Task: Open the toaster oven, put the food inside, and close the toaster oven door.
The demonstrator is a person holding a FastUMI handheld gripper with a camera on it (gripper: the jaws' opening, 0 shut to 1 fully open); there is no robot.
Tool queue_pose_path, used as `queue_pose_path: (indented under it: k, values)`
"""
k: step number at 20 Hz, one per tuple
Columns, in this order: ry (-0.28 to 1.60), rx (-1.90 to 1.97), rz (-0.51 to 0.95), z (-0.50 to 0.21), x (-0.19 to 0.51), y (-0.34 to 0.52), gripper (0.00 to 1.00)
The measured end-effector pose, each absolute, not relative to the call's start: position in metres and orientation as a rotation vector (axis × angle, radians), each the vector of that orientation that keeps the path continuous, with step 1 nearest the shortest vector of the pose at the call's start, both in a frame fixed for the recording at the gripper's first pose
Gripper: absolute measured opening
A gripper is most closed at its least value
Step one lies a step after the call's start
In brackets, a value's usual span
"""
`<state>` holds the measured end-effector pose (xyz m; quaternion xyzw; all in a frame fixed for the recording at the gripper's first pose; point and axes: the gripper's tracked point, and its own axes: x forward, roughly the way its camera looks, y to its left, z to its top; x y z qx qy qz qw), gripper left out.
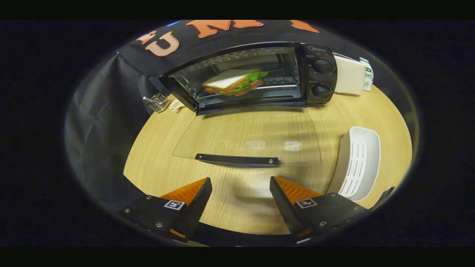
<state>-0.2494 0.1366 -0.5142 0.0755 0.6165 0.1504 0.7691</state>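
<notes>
The gripper sat at lower centre, its fingers spread apart and holding nothing. Just ahead, the toaster oven at upper centre stood with its glass door folded flat, handle nearest the fingers. A sandwich rested inside. A white basket lay at right.

The toaster oven is black with black knobs; its clear glass door has a black handle. The sandwich shows white bread, green leaf, brown crust. The fingers are orange-ribbed on black, the basket white and slotted, the surface pale wood-grain.
</notes>
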Motion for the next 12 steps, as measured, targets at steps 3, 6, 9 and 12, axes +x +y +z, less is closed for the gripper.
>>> queue_pose_path:
  k: [3,6,9,12]
  values:
    - [1.355,0.127,0.331,-0.521,-0.249,0.138,0.99]
    - [1.374,0.12,0.325,-0.531,-0.245,0.143,1.0]
    - [1.37,0.162,0.351,-0.53,-0.236,0.159,1.0]
    - [1.396,0.158,0.353,-0.532,-0.235,0.164,1.0]
